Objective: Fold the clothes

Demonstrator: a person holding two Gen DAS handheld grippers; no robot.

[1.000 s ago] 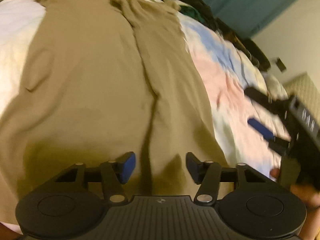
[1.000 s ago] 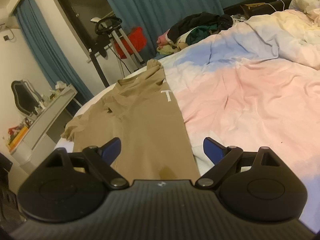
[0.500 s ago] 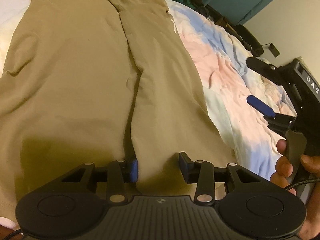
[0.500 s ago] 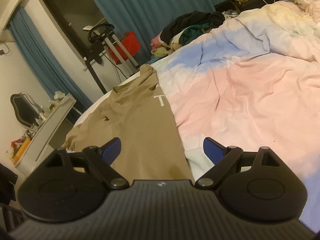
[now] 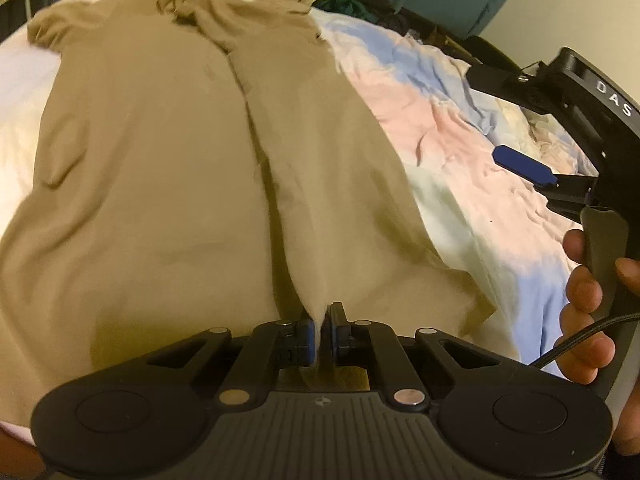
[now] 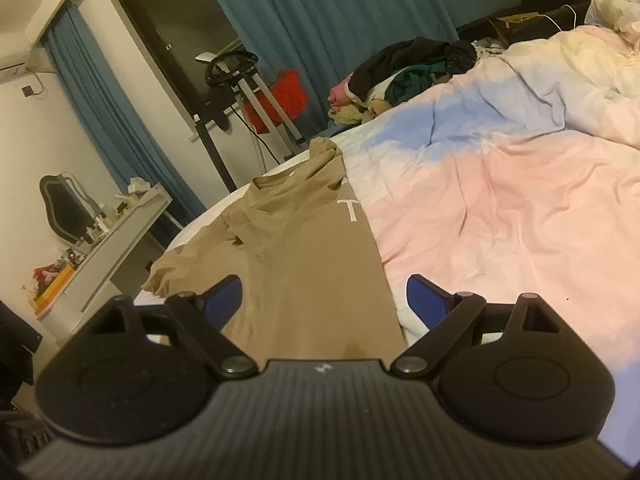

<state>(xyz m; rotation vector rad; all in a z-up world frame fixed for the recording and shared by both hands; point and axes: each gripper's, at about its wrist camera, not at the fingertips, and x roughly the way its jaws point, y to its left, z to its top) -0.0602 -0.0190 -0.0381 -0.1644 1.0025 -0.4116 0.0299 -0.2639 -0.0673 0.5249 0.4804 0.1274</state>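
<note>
teal curtains (image 6: pixel 360 20) hang behind the bed (image 6: pixel 520 220), whose pastel pink and blue duvet carries the one garment being worked on: a tan t-shirt (image 5: pixel 152 184) spread along the bed's left side, its collar end toward the curtains and its hem toward the person. beyond the shirt's collar, at the far edge of the bed, sits a heap of unfolded clothes (image 6: pixel 408 68), dark and green pieces among them

the shirt looks partly folded already, as far as i can judge: its right side lies doubled over the body, leaving a long ridge running from collar to hem, and a white letter t (image 6: pixel 350 210) shows near the shirt's right edge. the sleeve on its left still sprawls out flat, so that side seems not yet brought in

the left gripper (image 5: pixel 321 338) is clenched on the shirt's hem, right at the foot of that ridge, with a peak of tan cloth pinched between the blue pads. the right gripper (image 6: pixel 324 300) hangs released just above the hem on the shirt's right, jaws spread wide and nothing between them

left to do, i'd say: fold in the other side, double the shirt lengthwise, then the heap beyond
</note>
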